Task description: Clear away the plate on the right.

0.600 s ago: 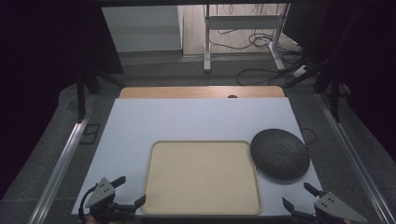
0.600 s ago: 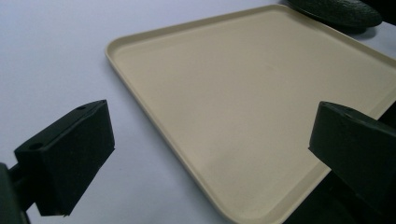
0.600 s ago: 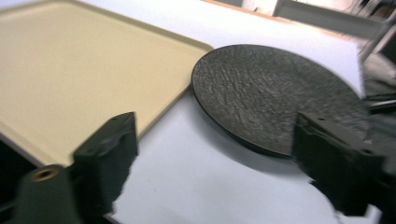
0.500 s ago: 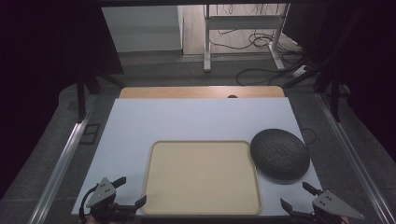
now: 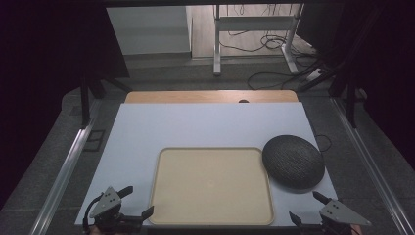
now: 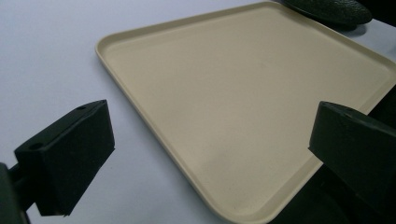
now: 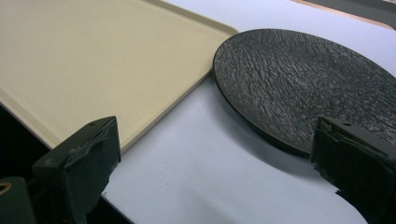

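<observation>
Work barely begun: dark textured plate [image 5: 293, 160] is left untouched near the desk's right edge, touching the empty beige tray [image 5: 211, 186]; left gripper [image 5: 131, 201] and right gripper [image 5: 307, 206] are held wide-jawed, empty, at the near edge.

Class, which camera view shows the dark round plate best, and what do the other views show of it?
The high view shows the whole dark plate right of the beige tray. The right gripper view shows its rough texture close up, but cropped. The left gripper view catches an edge sliver.
</observation>
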A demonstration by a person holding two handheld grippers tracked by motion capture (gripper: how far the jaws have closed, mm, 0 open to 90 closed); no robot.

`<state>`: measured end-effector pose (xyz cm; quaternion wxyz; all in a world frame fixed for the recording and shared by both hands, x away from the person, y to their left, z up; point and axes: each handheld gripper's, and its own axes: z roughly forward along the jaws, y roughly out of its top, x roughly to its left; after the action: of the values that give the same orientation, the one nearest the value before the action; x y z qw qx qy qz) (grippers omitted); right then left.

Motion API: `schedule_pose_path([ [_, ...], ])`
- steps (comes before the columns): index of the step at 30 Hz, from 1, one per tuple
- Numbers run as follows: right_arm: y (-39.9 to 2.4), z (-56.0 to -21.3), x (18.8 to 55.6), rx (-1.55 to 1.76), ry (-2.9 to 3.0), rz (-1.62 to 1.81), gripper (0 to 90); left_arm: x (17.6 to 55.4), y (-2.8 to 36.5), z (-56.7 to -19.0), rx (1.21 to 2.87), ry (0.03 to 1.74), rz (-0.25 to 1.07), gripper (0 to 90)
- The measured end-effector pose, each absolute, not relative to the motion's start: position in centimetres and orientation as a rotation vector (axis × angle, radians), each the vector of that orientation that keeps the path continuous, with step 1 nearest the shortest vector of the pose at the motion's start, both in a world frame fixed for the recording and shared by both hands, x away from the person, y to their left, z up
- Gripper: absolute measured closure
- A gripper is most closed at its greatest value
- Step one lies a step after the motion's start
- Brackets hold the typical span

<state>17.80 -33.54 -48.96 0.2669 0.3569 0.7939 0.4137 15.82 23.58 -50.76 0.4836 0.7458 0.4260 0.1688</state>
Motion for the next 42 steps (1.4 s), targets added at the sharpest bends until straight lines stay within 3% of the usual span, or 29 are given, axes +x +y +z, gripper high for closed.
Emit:
schedule_pose_path([
  [42, -31.8, -48.6, 20.3, 0.959, 2.160, 1.138, 1.0, 16.0, 23.5, -50.7, 1.820, 1.025, 0.376, 0.0],
])
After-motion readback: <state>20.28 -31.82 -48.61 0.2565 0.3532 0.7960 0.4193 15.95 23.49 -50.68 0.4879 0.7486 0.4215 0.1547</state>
